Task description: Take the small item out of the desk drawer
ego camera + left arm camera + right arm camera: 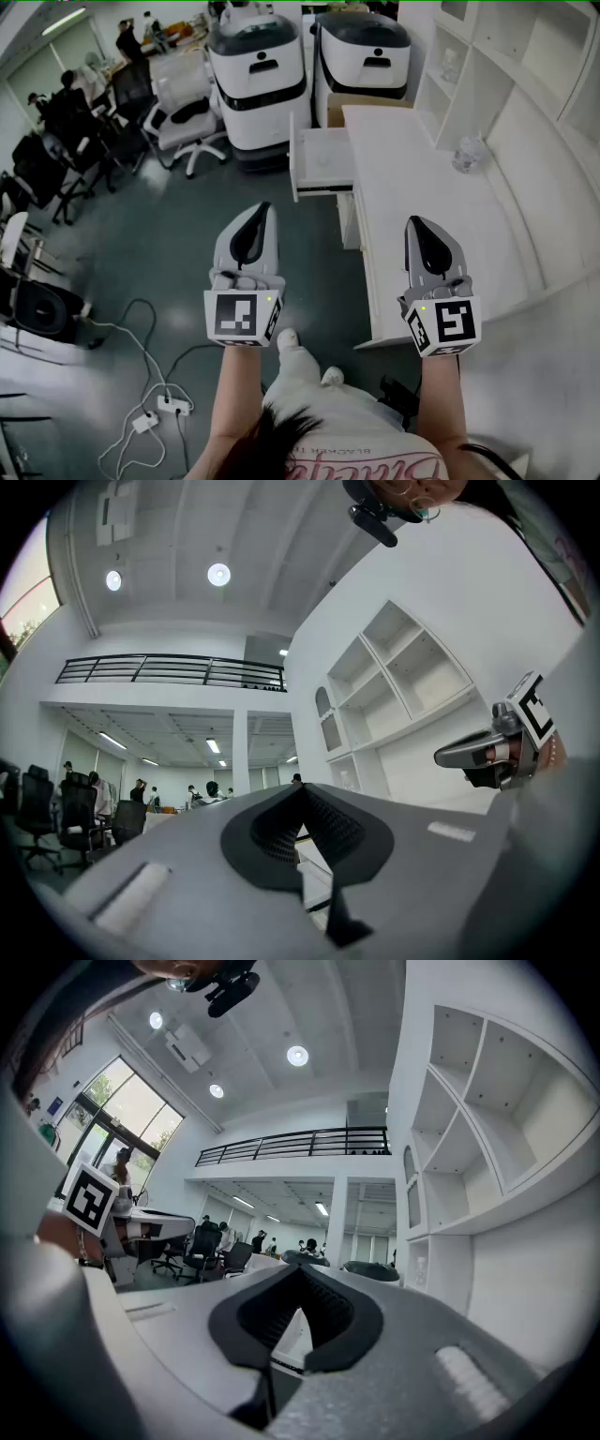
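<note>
Ahead, white desk (422, 206), drawer (323, 161) open, grey floor (187, 244); left claw (262, 212), right claw (415, 224) clenched empty.

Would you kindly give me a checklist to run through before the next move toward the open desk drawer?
1. Drawer pulled out: ok. The drawer stands open at the left side of the white desk.
2. What lies inside the drawer: cannot tell, too small in the head view.
3. Left claw ready to grasp: not ok, its jaws are together with nothing between them.
4. Right claw ready to grasp: not ok, shut and empty.
5. Claws at the drawer: not ok, both are short of it.
</note>
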`<state>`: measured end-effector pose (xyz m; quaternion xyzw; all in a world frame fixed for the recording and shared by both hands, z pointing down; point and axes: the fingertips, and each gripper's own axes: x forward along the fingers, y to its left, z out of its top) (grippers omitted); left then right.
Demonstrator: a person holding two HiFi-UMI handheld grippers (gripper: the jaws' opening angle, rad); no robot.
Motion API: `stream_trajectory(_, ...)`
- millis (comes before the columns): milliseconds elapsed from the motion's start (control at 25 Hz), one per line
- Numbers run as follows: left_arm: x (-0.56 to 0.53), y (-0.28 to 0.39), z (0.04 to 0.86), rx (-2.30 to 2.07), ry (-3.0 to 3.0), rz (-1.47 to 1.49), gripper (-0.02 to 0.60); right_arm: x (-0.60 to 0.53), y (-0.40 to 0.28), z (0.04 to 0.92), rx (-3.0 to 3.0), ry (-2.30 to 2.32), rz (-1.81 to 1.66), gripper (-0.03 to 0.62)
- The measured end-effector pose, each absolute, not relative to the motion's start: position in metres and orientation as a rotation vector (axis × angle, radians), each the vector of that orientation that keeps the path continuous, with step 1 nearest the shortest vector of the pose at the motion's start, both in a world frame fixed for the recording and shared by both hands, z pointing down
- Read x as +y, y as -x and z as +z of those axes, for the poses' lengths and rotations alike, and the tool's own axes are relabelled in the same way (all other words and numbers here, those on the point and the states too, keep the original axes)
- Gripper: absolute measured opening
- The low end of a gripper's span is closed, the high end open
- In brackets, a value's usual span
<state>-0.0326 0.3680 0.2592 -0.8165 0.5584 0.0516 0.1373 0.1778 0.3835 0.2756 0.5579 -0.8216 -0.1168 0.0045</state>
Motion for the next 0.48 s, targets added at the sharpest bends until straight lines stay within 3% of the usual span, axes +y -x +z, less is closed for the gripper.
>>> stream_trajectory(480,0.324,0.048,0.261,1.613,2.370,0.172,0.011,0.344,-0.170,0.277,-2.541,-1.774,-0.357,0.002)
